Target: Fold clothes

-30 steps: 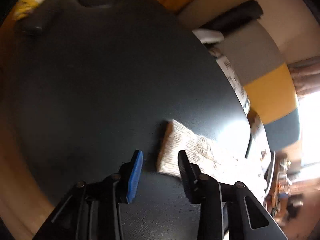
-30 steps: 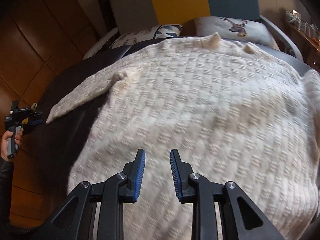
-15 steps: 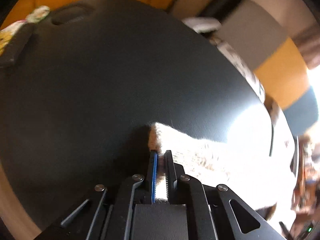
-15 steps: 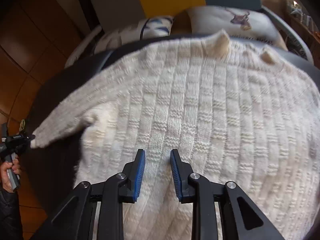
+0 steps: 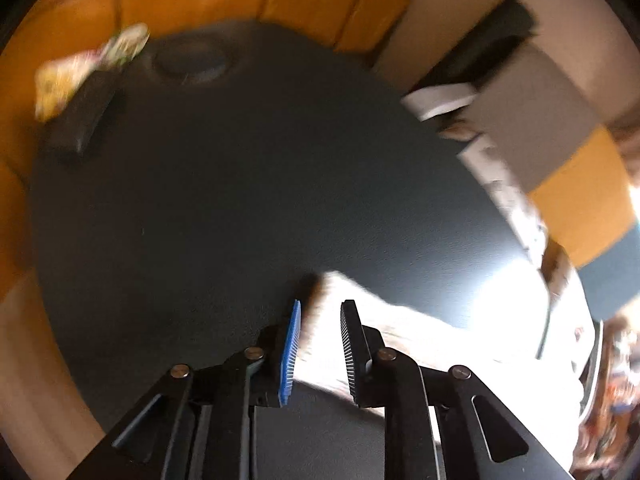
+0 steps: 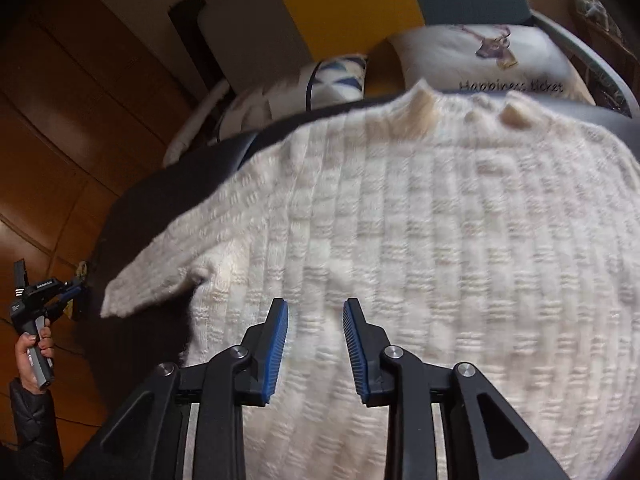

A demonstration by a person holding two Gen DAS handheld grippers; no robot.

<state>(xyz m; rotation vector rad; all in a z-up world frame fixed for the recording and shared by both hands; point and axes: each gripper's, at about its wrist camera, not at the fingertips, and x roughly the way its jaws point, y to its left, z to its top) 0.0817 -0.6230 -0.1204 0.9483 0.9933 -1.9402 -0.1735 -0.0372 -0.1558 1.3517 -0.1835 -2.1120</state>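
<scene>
Covering most of the dark table (image 5: pixel 224 208), one cream knit sweater (image 6: pixel 440 248) lies spread flat, its body unfolded and one sleeve (image 6: pixel 160 276) stretched out to the side toward the table's edge. That fits a sleeve being laid out straight, or one about to be carried in over the body; I can't settle which. The left gripper (image 5: pixel 319 344) stands with its jaws parted either side of the cuff (image 5: pixel 324 300), gripping nothing (motion blur softens this view). The right gripper (image 6: pixel 316 342) hovers over the lower body of the sweater, jaws likewise apart and empty. Any fold from here would call for a firm pinch on the cuff, since loose knit sags and slips, and for the body to stay put. Count: one sweater, one sleeve in view, two grippers, two printed cushions (image 6: pixel 492 60) behind the table.
</scene>
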